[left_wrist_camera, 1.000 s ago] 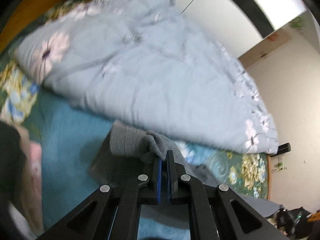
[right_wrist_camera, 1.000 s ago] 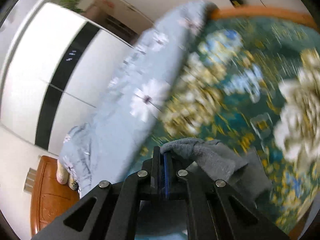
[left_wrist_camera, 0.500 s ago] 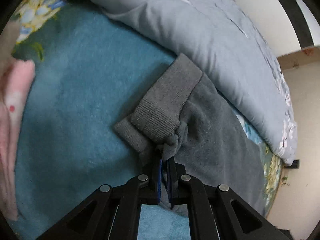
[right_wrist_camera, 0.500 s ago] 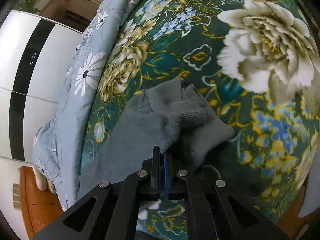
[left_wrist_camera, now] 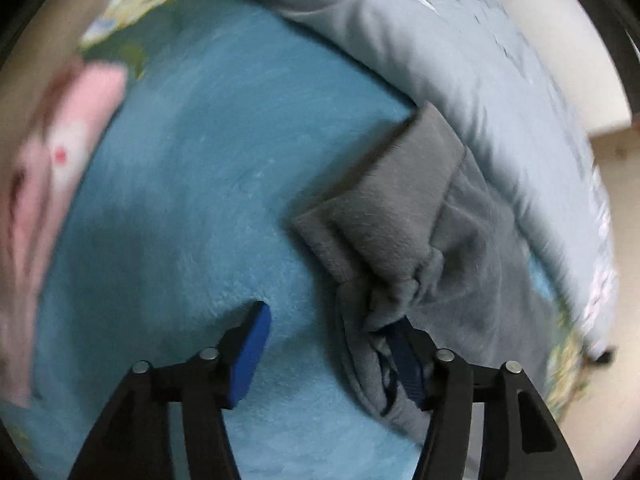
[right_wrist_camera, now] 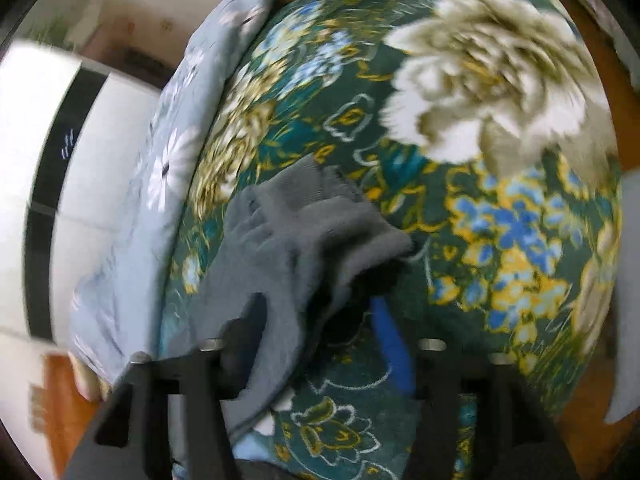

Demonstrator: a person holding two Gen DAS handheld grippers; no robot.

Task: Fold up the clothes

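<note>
grey fleece, the garment (left_wrist_camera: 452,248) lies on the bed between the two grippers, its long axis running from the left gripper (left_wrist_camera: 332,344) to the right gripper (right_wrist_camera: 316,328). in the left wrist view the fingers stand wide apart; the cuff sits at 1 o'clock from them, and a bunched fold drapes over the right-hand finger (left_wrist_camera: 408,356), touching it, while the other finger has only teal blanket (left_wrist_camera: 180,184) before it. in the right wrist view the fingers are likewise apart, and the cloth (right_wrist_camera: 288,248) spreads from 12 toward 10 o'clock, lying over the left-hand finger. neither clamps anything. each gripper is at its own end, so neither is clearly nearer; i judge the next pinch wants an edge brought between the fingers. the surface is soft: a floral cover (right_wrist_camera: 460,128) and a pale blue quilt (left_wrist_camera: 460,64) just beside the garment at 12 to 2 o'clock. a pink cloth (left_wrist_camera: 60,152) lies at 9 o'clock, well apart.
</note>
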